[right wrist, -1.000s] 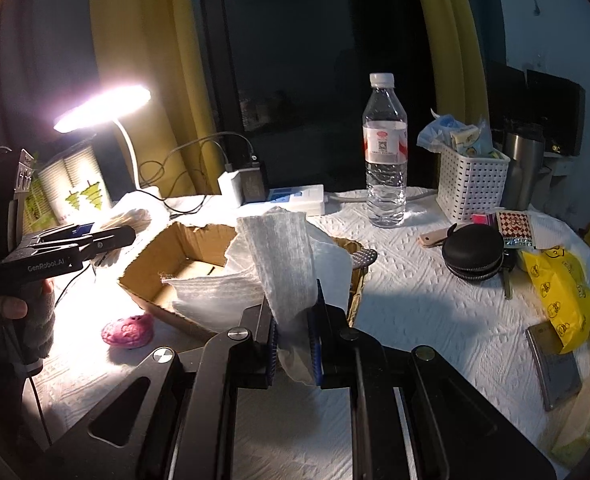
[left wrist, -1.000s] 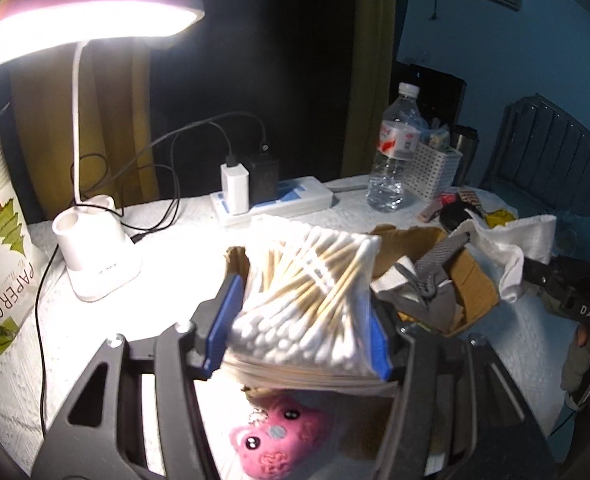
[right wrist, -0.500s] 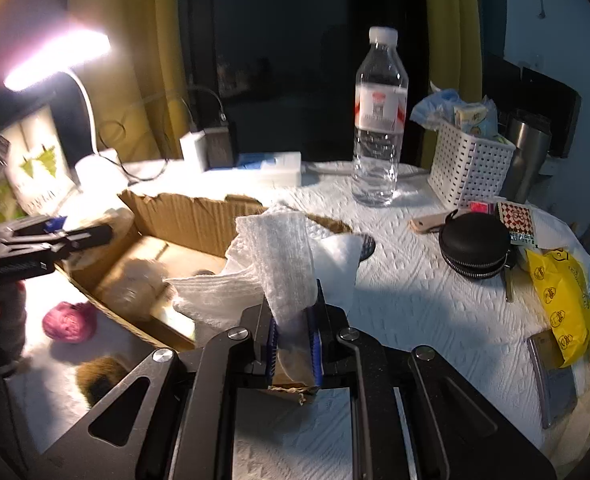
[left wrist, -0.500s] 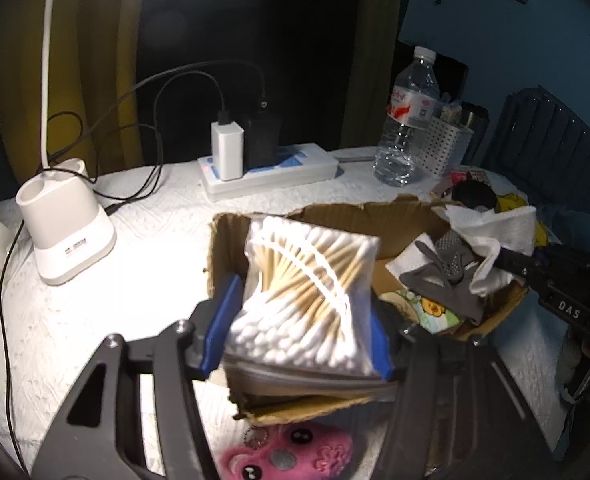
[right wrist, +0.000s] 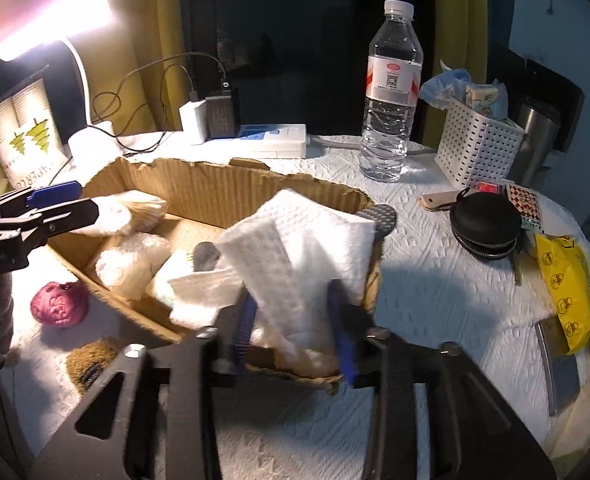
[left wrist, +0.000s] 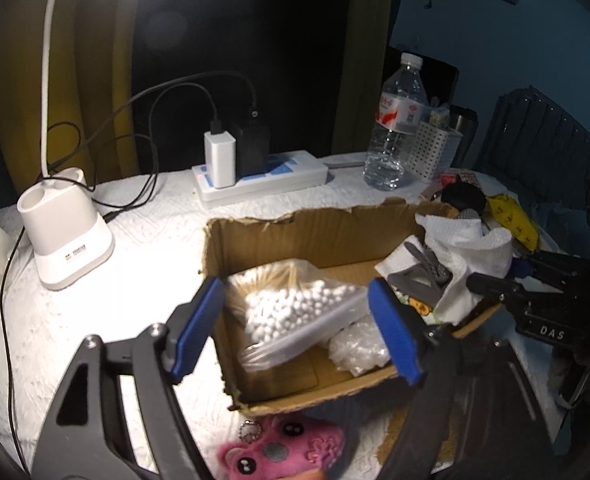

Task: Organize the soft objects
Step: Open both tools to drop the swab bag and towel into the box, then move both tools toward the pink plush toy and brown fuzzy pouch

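The left hand-held gripper (left wrist: pixel 295 328) is hovering wide open over the cardboard box (left wrist: pixel 295 232), the bag of cotton swabs (left wrist: pixel 295 312) lying in the box between its fingers, untouched. The right hand-held gripper (right wrist: pixel 293 326) is standing partly open around the white paper towel (right wrist: pixel 303 248) at the box's right edge.

One box (left wrist: pixel 311 232) sits on the bench (left wrist: pixel 143 264). Inside it: one bag of swabs (left wrist: pixel 295 312), one bubble-wrap bundle (left wrist: pixel 355 350) and one white cloth (right wrist: pixel 307 248) (how many folded sheets make it up cannot be told). Outside the box lies one pink toy (left wrist: pixel 279 450) and one brown fuzzy thing (right wrist: pixel 91 362). Further back: one lamp (left wrist: pixel 65 236), one power strip (left wrist: pixel 263 178) with two chargers (left wrist: pixel 235 152), one bottle (right wrist: pixel 391 96), one basket (right wrist: pixel 477 142), one black pouch (right wrist: pixel 485 224). Two claws (left wrist: pixel 295 330) (right wrist: pixel 293 328) are in view.
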